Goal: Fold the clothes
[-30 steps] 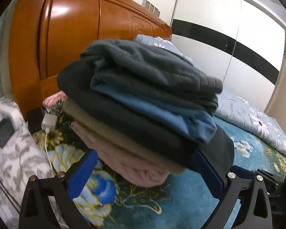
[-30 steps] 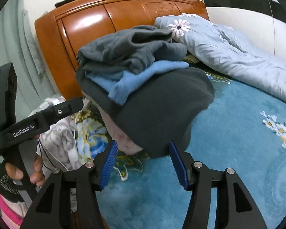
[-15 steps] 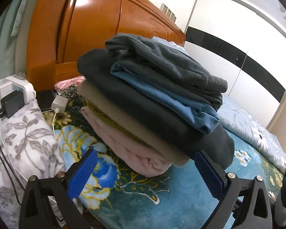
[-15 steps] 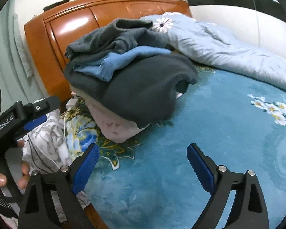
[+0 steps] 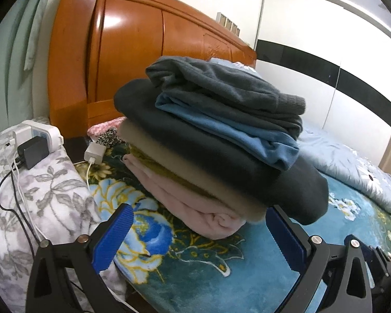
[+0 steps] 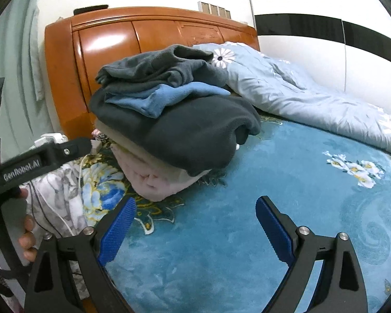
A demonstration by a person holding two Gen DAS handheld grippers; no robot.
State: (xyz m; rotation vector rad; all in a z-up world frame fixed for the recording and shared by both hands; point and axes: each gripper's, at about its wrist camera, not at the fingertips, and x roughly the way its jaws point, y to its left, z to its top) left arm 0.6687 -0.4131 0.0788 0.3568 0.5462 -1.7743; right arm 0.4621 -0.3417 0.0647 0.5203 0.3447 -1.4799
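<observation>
Both pairs of blue-padded fingers are held spread wide with nothing between them: the left gripper is poised just before the stack of folded clothes, and the right gripper, whose fingers have just been opening, is kept a little short of it. The stack is seen resting on a teal floral blanket spread over the bed. A pale blue quilt is bunched beyond it. An orange wooden headboard is set behind, and chargers lie on grey-patterned bedding
</observation>
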